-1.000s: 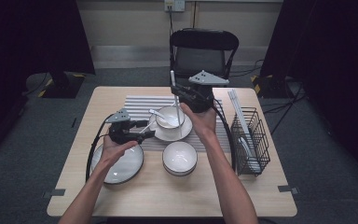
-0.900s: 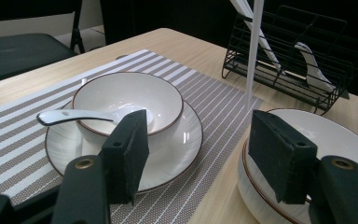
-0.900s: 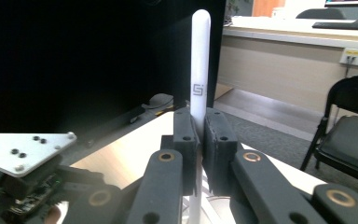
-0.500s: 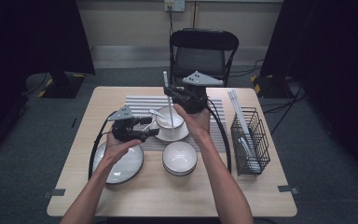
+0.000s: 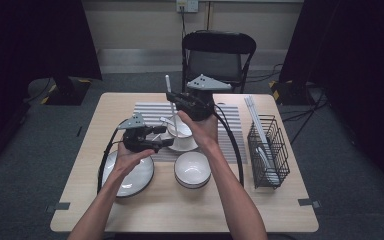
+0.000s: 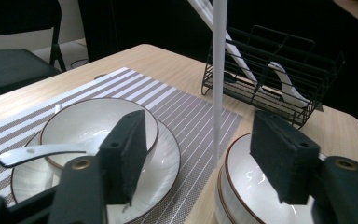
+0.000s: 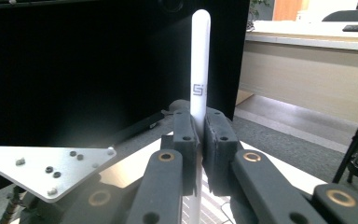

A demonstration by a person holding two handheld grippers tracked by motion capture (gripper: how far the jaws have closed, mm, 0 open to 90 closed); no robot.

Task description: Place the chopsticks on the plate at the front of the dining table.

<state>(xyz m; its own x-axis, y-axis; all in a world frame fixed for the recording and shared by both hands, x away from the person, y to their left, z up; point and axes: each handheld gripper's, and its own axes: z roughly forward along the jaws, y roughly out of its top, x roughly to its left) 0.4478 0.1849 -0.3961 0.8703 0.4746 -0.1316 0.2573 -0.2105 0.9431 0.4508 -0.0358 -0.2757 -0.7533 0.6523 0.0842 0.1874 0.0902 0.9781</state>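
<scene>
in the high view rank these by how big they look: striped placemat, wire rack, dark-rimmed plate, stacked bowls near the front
1. striped placemat, largest.
2. wire rack and dark-rimmed plate: too close to rank, and the left gripper and hand cover part of the plate.
3. stacked bowls, smallest.

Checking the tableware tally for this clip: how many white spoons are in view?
2. One spoon lies in the bowl on the striped placemat; the other spoon stands in the wire rack at the table's right edge. The rack may hide more.
</scene>
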